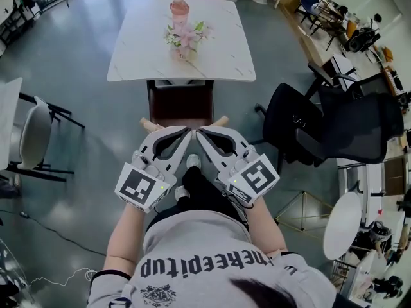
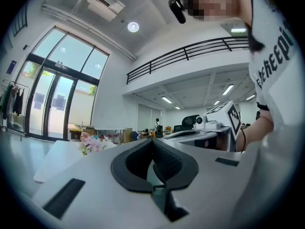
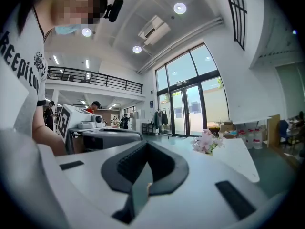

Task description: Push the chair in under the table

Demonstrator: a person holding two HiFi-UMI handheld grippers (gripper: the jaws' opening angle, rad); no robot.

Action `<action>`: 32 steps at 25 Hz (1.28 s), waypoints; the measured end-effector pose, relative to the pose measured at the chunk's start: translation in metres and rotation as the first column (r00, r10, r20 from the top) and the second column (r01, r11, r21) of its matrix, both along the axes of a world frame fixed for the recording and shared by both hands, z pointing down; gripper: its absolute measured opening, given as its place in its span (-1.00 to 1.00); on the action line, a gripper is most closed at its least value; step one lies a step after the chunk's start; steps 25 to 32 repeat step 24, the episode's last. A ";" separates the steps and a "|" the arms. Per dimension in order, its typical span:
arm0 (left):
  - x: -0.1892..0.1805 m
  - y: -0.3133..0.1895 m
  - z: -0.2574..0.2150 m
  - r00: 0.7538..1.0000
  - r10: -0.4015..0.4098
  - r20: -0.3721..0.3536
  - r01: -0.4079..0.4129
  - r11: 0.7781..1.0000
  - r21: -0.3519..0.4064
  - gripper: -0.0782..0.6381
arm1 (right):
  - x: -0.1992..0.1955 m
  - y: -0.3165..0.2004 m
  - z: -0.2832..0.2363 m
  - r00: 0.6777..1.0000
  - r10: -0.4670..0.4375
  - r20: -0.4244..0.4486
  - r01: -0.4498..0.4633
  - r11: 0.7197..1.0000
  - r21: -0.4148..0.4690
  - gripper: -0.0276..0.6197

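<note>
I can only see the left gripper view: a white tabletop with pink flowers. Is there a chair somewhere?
Observer: Yes. The head view shows a dark brown chair with tan wooden back corners at the near edge of the white marble-patterned table.
Visitor: Is the other gripper holding anything?
Observer: No. In its own view the right gripper has its jaws shut, with nothing between them.
Visitor: Where are both grippers?
Observer: Side by side. The left gripper and the right one have their tips nearly meeting over the chair's backrest.
</note>
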State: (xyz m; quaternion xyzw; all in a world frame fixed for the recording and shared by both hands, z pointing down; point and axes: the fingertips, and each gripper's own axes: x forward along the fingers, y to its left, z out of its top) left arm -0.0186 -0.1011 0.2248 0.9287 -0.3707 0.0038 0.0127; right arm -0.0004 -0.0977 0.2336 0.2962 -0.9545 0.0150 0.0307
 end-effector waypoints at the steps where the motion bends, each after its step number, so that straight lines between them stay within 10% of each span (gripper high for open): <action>1: 0.000 0.002 -0.001 1.000 0.006 -0.002 -0.006 1.000 0.011 -0.74 | 0.000 0.001 -0.002 1.000 -0.001 0.005 0.001 1.000 0.003 -0.88; 32: -0.004 0.016 -0.012 0.998 0.057 -0.038 -0.055 0.997 0.055 -0.74 | -0.003 0.010 -0.012 0.998 0.054 0.025 -0.054 0.998 0.009 -0.88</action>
